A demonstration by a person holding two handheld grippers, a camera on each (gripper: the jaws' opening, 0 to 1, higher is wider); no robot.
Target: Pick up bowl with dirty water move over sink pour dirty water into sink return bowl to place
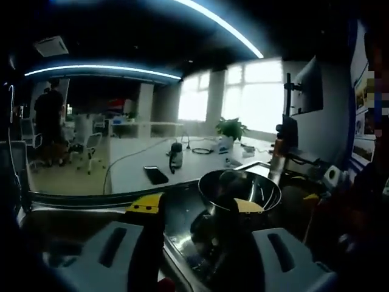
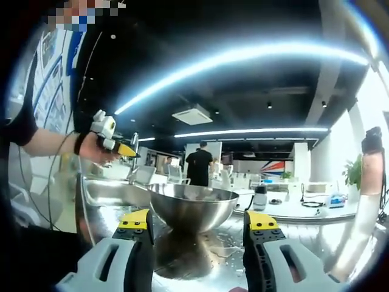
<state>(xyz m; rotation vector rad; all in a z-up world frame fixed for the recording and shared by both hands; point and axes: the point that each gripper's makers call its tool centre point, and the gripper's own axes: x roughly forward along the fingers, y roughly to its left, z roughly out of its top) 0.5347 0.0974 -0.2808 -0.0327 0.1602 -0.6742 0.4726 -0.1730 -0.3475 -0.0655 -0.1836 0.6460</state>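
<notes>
The round, shiny stainless-steel bowl sits on the wet, reflective steel counter, straight ahead of the right gripper, whose yellow-tipped grey jaws stand spread to either side of it without touching it. In the left gripper view the same bowl lies ahead and a little to the right of the left gripper; one yellow jaw tip shows at the left, the other is lost in shadow, yet the wide gap says the jaws are parted and hold nothing. I cannot see whether there is water inside the bowl. Just behind it in the right gripper view is the steel sink basin, with a person's hand raised above it. To my eye the job has barely begun: the lift, the carry, the pour and the return are all left to do. Farther back are white office desks and a standing person in black.
</notes>
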